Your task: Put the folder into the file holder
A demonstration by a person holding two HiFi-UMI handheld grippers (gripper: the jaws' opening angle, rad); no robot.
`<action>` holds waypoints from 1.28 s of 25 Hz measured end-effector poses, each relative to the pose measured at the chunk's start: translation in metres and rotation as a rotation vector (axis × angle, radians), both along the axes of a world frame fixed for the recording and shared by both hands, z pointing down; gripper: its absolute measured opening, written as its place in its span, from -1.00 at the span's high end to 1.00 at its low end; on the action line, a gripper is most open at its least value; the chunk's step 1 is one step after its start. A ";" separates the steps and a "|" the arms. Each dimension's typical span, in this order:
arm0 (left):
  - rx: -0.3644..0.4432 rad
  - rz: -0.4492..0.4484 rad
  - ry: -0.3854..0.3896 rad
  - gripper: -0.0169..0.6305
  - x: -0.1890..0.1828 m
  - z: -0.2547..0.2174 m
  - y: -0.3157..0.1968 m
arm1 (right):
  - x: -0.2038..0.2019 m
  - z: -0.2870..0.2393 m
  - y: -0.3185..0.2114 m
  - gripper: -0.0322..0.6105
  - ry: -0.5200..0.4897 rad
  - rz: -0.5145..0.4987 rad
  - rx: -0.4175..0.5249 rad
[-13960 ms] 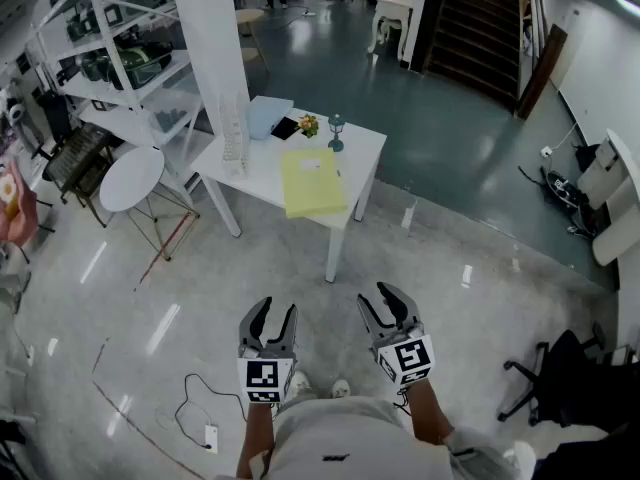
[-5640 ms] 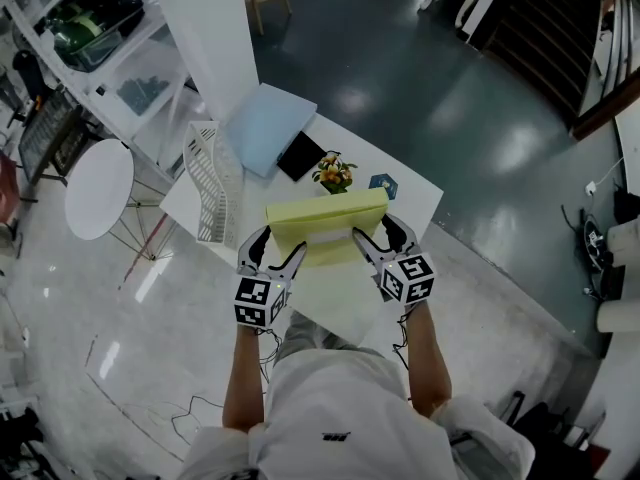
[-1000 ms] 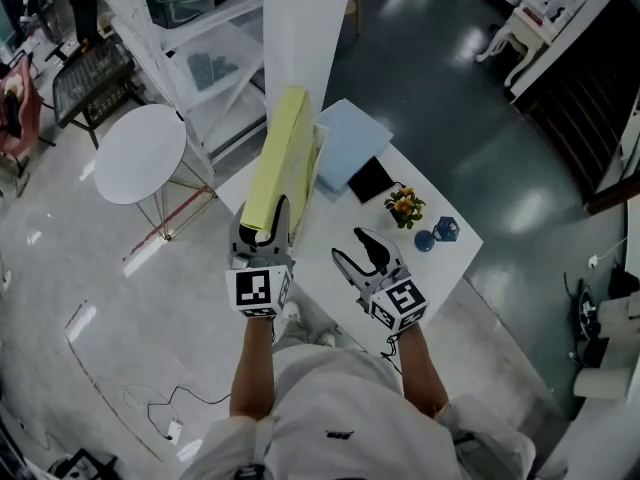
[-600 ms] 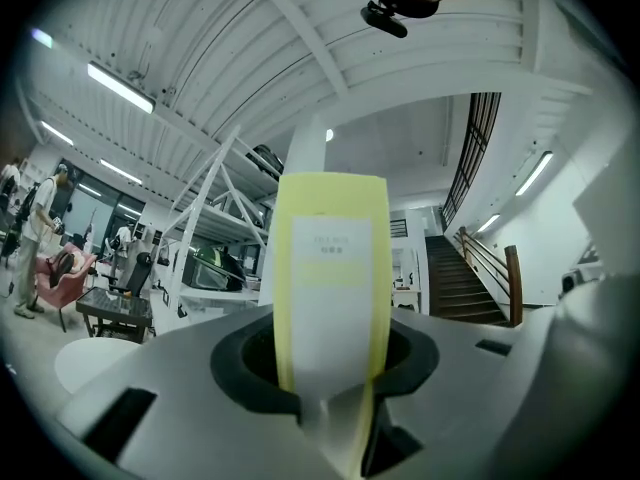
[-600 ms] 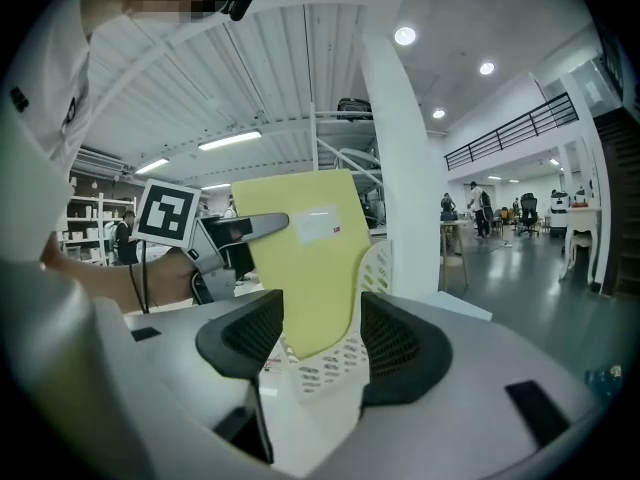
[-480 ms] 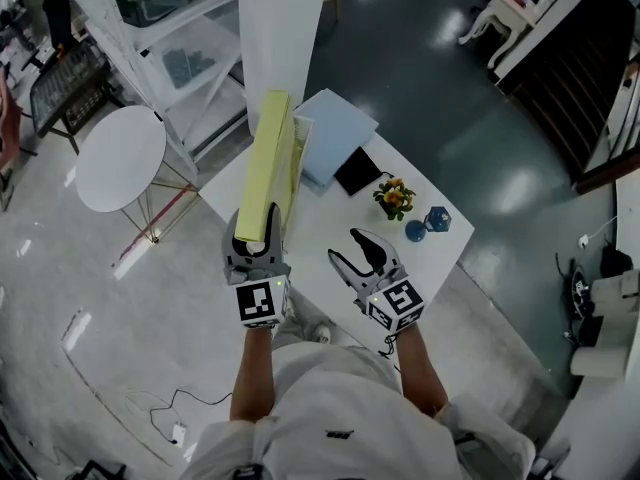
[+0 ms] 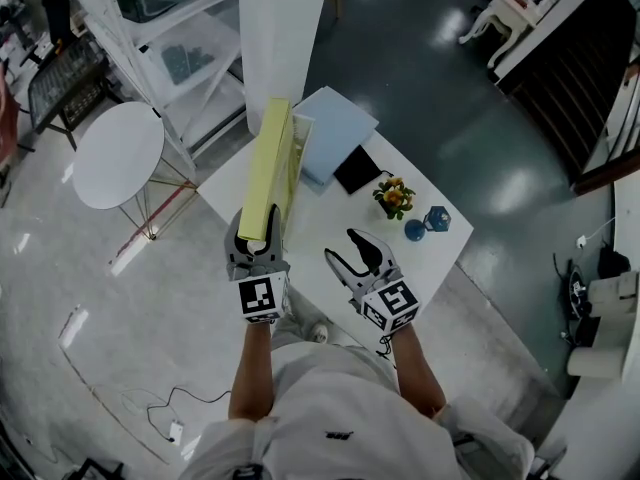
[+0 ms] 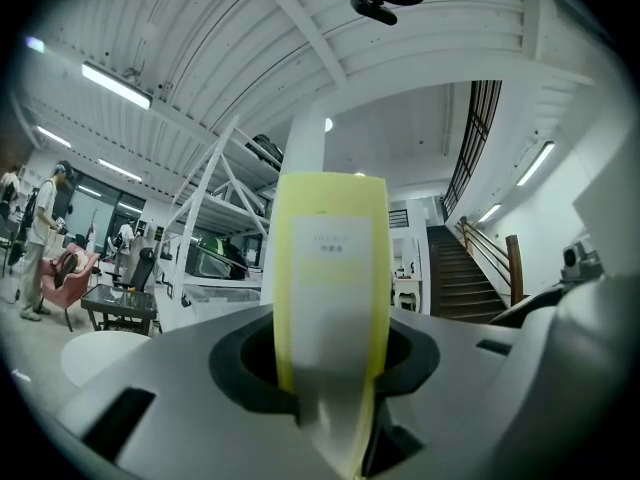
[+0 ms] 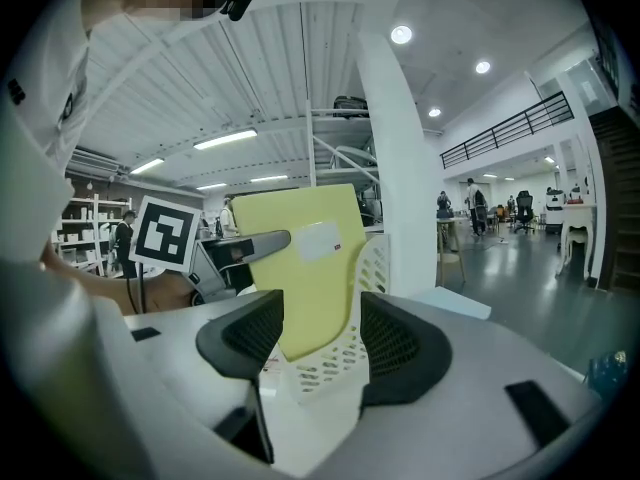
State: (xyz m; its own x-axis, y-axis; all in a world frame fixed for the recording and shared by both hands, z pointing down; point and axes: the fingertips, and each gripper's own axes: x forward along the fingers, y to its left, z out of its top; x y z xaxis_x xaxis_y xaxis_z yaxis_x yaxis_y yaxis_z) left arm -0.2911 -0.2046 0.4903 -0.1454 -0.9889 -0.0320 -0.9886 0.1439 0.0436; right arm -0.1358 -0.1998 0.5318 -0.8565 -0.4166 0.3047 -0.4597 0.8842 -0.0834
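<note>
The yellow folder (image 7: 268, 168) stands on edge, upright, over the left part of the white table (image 7: 320, 218), right beside the white mesh file holder (image 7: 299, 143). My left gripper (image 7: 256, 220) is shut on the folder's near end; its jaws are just beginning to ease open, with the folder's labelled spine (image 8: 330, 268) still between them. In the right gripper view the folder (image 9: 300, 258) sits down inside the file holder (image 9: 335, 358), with the left gripper (image 9: 240, 248) on its edge. My right gripper (image 7: 345, 250) hovers open above the table's front, nothing between its jaws.
A light blue folder (image 7: 335, 133), a black notebook (image 7: 357, 171), a small flower pot (image 7: 393, 196) and a blue ornament (image 7: 434, 218) lie on the table's far side. A white column (image 7: 280, 28), a shelf rack (image 7: 170, 38) and a round side table (image 7: 118, 155) stand beyond.
The left gripper has brought the upright folder slightly down and nearer to the file holder. The right gripper has stayed open near the table's front.
</note>
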 end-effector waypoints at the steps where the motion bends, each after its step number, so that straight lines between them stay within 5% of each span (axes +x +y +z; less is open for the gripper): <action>1: 0.004 0.000 -0.001 0.42 0.001 0.002 -0.002 | 0.000 0.002 0.000 0.14 0.000 0.005 -0.002; 32: -0.112 0.015 -0.061 0.28 0.024 0.064 -0.032 | 0.011 0.014 0.001 0.14 0.013 0.027 0.000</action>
State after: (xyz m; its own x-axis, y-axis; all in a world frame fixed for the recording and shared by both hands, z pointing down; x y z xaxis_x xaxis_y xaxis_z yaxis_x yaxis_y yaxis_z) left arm -0.2673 -0.2369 0.5540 -0.1315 -0.9888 0.0703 -0.9911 0.1295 -0.0324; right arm -0.1247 -0.1986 0.5458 -0.8411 -0.4393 0.3156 -0.4843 0.8715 -0.0777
